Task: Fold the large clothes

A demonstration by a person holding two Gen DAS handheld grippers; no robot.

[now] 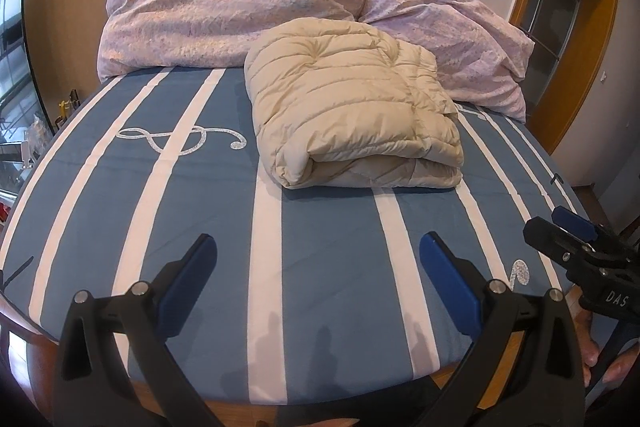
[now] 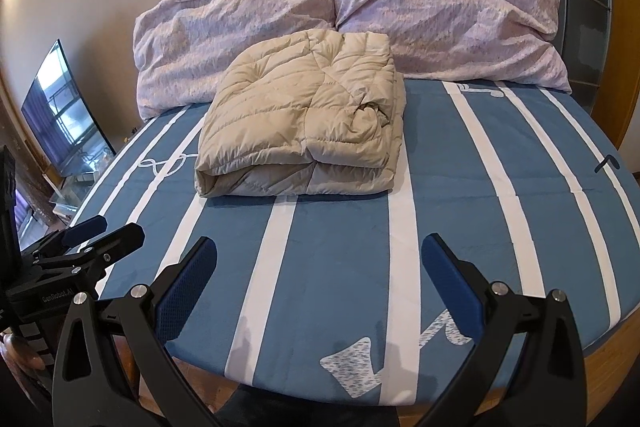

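- Evidently the folding looks finished — the jacket lies bundled on the bed, well ahead of my jaws.
- Left gripper and right gripper both gape, holding nothing.
- Next, I'd judge: only tidy or withdraw.

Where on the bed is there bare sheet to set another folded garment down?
Bare blue-and-white striped sheet runs between the folded beige quilted jacket and the near edge, and right of the jacket. The head end is crowded by two lilac pillows. Both the left gripper and the right gripper are open.
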